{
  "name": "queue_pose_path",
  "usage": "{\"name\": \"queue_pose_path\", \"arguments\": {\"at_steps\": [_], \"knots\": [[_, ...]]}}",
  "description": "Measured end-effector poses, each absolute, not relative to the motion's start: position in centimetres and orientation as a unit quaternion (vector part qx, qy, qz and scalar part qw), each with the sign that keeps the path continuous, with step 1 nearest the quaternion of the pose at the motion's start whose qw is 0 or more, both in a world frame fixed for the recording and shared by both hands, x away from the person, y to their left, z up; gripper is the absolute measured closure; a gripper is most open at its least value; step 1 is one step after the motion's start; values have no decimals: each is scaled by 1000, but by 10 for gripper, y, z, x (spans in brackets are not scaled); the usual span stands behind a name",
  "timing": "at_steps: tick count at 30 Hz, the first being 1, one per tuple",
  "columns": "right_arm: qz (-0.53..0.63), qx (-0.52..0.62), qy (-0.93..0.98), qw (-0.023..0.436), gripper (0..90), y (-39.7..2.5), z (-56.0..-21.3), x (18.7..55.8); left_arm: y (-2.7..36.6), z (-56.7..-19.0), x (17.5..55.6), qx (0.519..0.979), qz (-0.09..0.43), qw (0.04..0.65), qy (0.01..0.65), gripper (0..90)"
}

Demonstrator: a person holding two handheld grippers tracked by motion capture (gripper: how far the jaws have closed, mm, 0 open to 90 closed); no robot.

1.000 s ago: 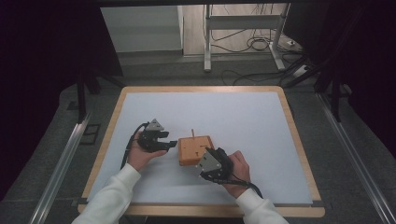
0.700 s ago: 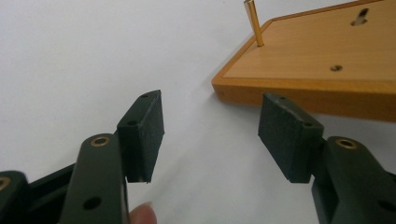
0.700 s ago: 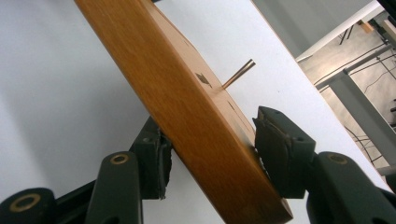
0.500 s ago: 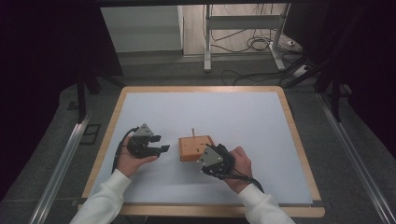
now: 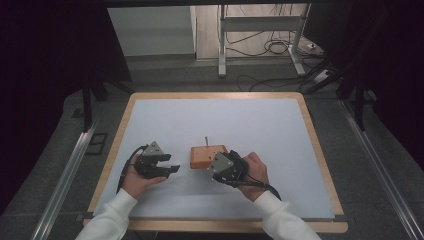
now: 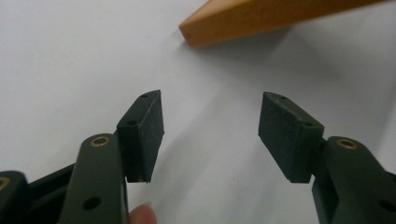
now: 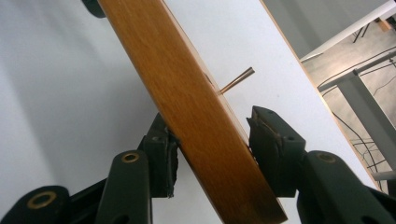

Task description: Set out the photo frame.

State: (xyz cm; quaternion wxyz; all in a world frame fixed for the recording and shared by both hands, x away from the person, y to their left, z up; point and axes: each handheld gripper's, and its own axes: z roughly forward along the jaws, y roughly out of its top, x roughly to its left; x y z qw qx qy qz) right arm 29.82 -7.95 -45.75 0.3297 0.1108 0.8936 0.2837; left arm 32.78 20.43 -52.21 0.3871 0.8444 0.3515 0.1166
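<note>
A flat wooden block (image 5: 205, 155) with a thin peg (image 5: 205, 140) standing up from it lies on the white table top (image 5: 250, 120), near the front middle. My right gripper (image 5: 214, 169) is at the block's near right corner. In the right gripper view the block (image 7: 196, 121) runs between the two jaws of my right gripper (image 7: 210, 149), which are shut on its faces, and the peg (image 7: 237, 79) pokes out sideways. My left gripper (image 5: 173, 168) is open, a short way left of the block. The left gripper (image 6: 210, 135) holds nothing, and the block's corner (image 6: 219, 23) lies ahead of it.
The white top has a wooden rim (image 5: 215, 95). Metal rails (image 5: 65, 175) run along both sides of the table. Behind it stand a metal frame (image 5: 260, 25) and loose cables (image 5: 270, 47) on the floor.
My left gripper has drawn back from the block, to the left and toward the person. The right gripper and the block have barely shifted.
</note>
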Motion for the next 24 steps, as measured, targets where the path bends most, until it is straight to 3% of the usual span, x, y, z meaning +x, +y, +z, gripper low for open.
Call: {"name": "queue_pose_path", "arguments": {"at_steps": [24], "knots": [[244,62,905,343,691,-60,-432,311,202,-531,329,850,104,380,351,409]]}}
